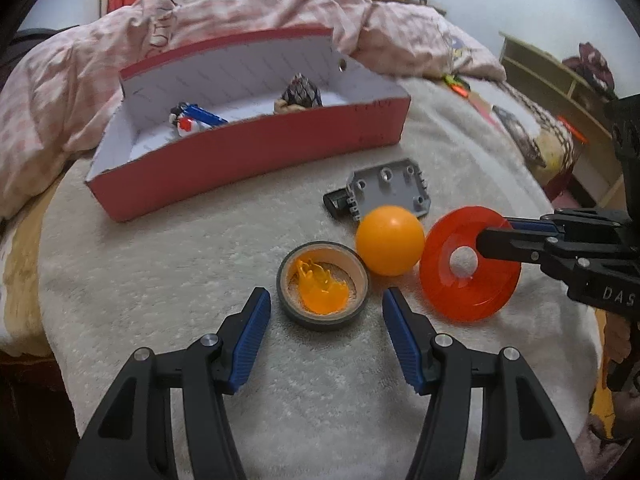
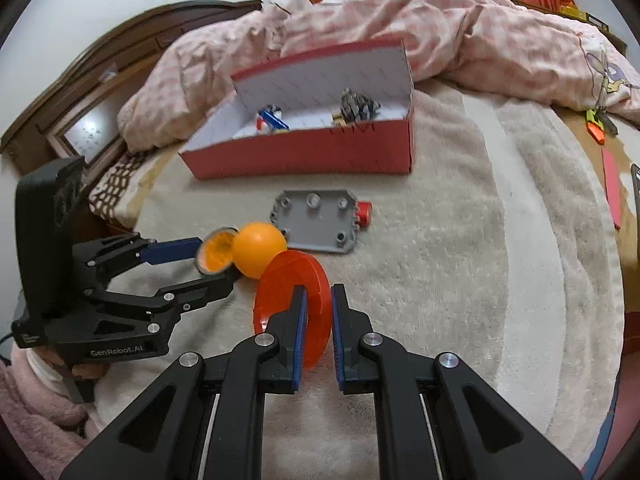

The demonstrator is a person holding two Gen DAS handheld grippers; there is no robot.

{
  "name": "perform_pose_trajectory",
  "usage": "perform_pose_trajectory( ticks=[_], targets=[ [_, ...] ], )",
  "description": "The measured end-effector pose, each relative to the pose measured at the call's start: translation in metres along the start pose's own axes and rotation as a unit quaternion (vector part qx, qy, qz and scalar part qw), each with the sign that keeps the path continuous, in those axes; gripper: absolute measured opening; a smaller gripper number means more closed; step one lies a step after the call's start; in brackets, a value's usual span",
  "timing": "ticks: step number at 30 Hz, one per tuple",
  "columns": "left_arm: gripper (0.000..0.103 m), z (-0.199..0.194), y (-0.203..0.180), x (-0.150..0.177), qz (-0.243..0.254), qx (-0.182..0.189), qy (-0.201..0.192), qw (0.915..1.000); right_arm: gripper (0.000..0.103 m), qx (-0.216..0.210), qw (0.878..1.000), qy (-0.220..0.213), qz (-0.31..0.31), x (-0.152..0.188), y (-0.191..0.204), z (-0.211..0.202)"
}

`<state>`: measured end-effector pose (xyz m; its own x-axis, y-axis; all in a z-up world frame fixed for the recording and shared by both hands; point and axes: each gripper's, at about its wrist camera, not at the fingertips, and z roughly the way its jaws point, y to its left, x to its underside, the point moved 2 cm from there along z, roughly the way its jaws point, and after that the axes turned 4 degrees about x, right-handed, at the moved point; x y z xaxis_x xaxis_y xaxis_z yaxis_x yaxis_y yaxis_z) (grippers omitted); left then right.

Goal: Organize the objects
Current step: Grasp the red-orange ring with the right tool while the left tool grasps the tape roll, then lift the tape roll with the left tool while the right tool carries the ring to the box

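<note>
My right gripper (image 2: 318, 300) is shut on the rim of an orange-red plastic ring (image 2: 288, 280) and holds it tilted; the ring also shows in the left wrist view (image 1: 452, 276), with the right gripper (image 1: 494, 236) on it. My left gripper (image 1: 326, 304) is open just short of a grey tape roll (image 1: 322, 284) with an orange flame piece (image 1: 320, 288) inside. An orange ball (image 1: 390, 240) lies between the roll and the ring. A grey building plate (image 1: 390, 190) lies behind it. The red box (image 1: 248, 160) holds a blue-and-white toy (image 1: 192, 118) and a dark spiky toy (image 1: 300, 92).
All lie on a cream fleece blanket (image 1: 180, 272) on a bed. A rumpled pink quilt (image 1: 248, 4) is heaped behind the box. A wooden shelf (image 1: 560, 84) stands at the right, and small orange items (image 2: 596, 128) lie near the bed's right side.
</note>
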<state>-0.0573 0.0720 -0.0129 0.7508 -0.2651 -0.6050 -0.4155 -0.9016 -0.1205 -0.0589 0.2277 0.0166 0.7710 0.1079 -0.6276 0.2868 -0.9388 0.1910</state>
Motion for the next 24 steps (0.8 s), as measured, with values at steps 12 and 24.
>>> perform_pose_trajectory(
  ticks=[12,24],
  targets=[
    [0.059,0.009,0.003,-0.005,-0.009,-0.006,0.003,0.9999,0.019,0.010,1.000,0.022,0.005,0.011,0.000,0.021],
    [0.049,0.003,0.004,-0.005,-0.009,-0.016,-0.006,0.9998,0.030,0.016,0.999,0.015,-0.026,0.017,0.008,0.018]
  ],
)
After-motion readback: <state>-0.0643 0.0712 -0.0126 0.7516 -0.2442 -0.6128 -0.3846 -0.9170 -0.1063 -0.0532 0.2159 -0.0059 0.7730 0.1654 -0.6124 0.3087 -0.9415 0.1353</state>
